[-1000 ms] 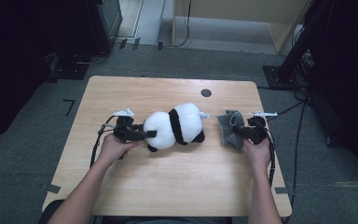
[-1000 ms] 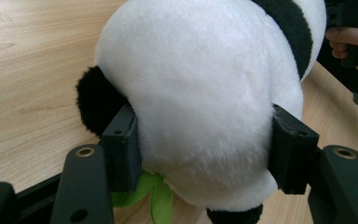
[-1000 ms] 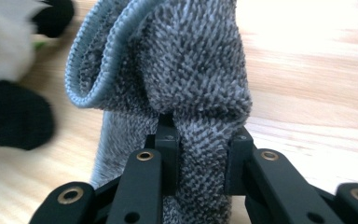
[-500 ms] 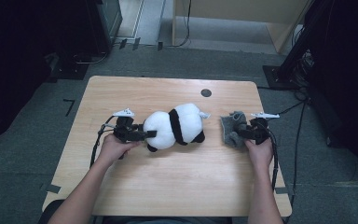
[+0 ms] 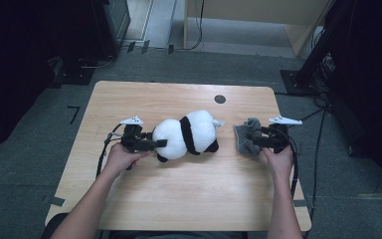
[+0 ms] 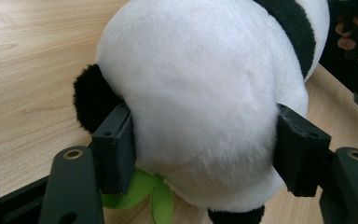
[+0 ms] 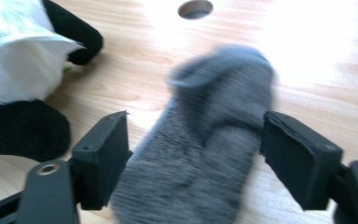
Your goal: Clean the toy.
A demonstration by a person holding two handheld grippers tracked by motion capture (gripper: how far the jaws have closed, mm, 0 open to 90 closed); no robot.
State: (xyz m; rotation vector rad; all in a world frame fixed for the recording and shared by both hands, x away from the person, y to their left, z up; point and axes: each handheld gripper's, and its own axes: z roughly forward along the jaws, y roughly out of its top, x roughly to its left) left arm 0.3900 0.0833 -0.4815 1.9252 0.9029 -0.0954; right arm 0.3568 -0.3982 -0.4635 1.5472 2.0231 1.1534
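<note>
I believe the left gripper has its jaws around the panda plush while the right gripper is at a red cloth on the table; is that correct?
Not quite: the cloth is grey, not red, as the right gripper view shows. The rest holds: the left gripper has its jaws around the panda plush, and the right gripper, jaws just opening, is at the cloth on the table.

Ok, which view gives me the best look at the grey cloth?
The right gripper view: the grey cloth lies close up, slightly blurred, between the right gripper's open jaws. The high view shows it small, bunched beside the panda.
</note>
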